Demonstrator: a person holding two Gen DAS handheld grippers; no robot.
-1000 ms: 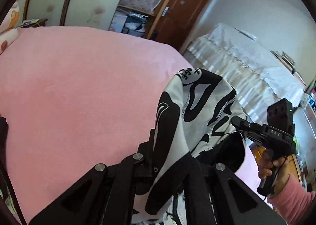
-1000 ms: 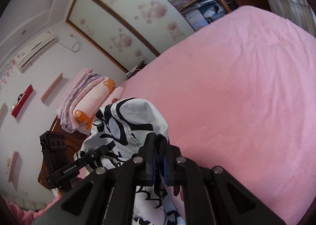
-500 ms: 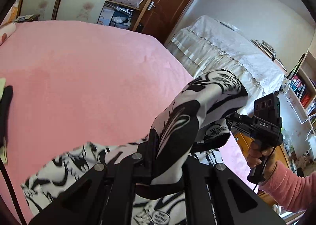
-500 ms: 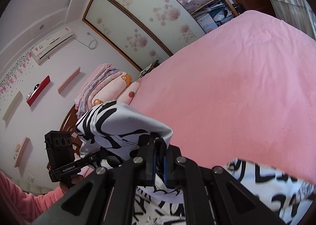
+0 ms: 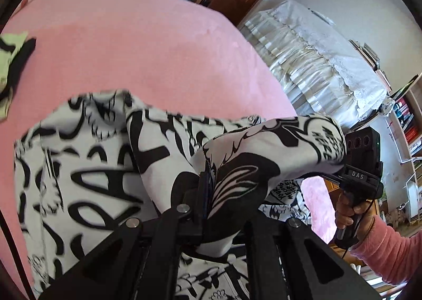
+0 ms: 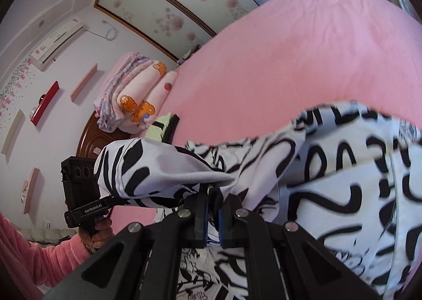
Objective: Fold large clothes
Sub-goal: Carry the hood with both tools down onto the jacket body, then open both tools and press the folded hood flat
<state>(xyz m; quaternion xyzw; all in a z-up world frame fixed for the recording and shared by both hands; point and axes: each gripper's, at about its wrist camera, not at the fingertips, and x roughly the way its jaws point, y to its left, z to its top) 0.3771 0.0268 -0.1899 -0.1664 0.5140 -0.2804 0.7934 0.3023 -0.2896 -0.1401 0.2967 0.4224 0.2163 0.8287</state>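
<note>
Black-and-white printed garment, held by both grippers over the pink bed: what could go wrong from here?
1. The left gripper and right gripper each pinch a bunched edge of the black-and-white printed garment; a tug could slip it free.
2. Cloth sags between them, so it may land creased on the pink bed cover.
3. The green-and-black cloth lies nearby and could get snagged.

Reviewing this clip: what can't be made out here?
- Left gripper fingertips: left wrist view, covered by the black-and-white printed garment.
- Garment's near end: both views, cut off by the bottom edge and the gripper frames.
- Green-and-black item on the pink bed: cropped by the lens rim.
</note>
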